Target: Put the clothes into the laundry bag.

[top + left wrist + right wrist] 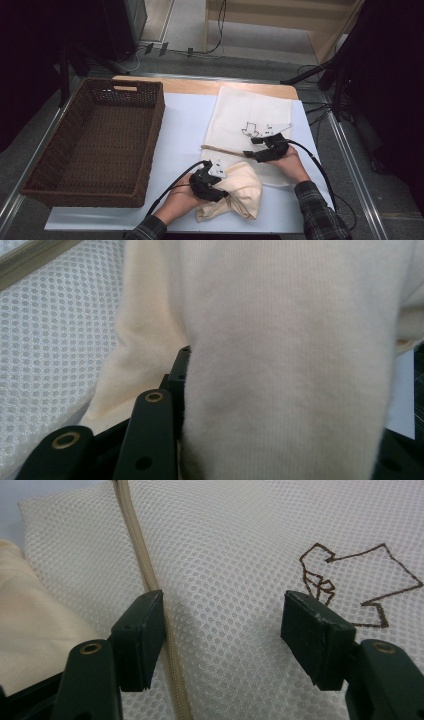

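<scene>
Left gripper (212,186): near the front edge of the table, clamped on a bunched cream knit garment (243,192). In the left gripper view, garment (280,360) packed between the jaws, one black jaw pressed against its fold, the other jaw buried behind the cloth. Contact on that hidden side cannot be confirmed, but probably gripped from both sides.

Garment position: on the white table cover (182,130), at the near end of the white mesh laundry bag (250,117), overlapping the bag's near edge. Mesh of the bag (50,340) visible just behind the garment in the left gripper view, with a strip of zipper at the upper left corner.

Right gripper (257,150): over the near part of the bag, to the right of the garment. In the right gripper view, jaws standing apart above the mesh (235,555), gripping nothing; no pad contact with the fabric confirmed. Left jaw beside the beige zipper (142,565), which runs between the jaws toward the camera. Brown outline print (350,580) on the mesh beyond the right jaw. Garment (35,630) at the left edge of that view, apart from both jaws.

Brown wicker basket (150,145): on the left side of the table, well apart from both grippers.
</scene>
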`<act>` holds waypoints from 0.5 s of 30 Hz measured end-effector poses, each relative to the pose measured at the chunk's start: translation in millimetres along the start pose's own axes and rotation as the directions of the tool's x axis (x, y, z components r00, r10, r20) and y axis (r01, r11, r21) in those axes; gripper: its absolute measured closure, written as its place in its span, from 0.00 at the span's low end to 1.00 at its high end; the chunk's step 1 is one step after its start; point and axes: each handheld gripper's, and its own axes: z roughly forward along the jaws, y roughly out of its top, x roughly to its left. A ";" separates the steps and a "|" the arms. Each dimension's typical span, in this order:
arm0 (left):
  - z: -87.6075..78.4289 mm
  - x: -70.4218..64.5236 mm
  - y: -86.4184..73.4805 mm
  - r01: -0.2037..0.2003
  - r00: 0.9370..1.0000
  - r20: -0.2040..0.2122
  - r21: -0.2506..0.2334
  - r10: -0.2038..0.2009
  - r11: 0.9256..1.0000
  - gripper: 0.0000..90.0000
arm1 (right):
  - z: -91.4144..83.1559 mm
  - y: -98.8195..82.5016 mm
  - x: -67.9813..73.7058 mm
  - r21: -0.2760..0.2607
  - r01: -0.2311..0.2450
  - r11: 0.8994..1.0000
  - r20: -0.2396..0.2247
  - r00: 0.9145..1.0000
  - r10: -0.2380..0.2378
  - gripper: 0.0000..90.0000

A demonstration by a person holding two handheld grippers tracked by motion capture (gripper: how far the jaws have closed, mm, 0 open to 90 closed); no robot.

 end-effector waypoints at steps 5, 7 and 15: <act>0.0 -0.1 -0.1 -0.002 1.000 -0.001 0.000 0.002 1.000 0.66 | 3.3 -2.3 -1.1 0.011 -0.005 1.000 0.010 1.000 0.005 0.45; 0.0 -0.2 -0.1 -0.002 1.000 -0.001 0.000 0.002 1.000 0.66 | 3.7 -2.8 -1.5 0.013 -0.004 1.000 0.021 1.000 0.004 0.46; 0.1 0.1 -0.1 -0.001 1.000 0.000 -0.001 0.001 1.000 0.66 | 3.7 -7.1 2.6 0.018 0.057 0.998 0.035 0.998 -0.058 0.52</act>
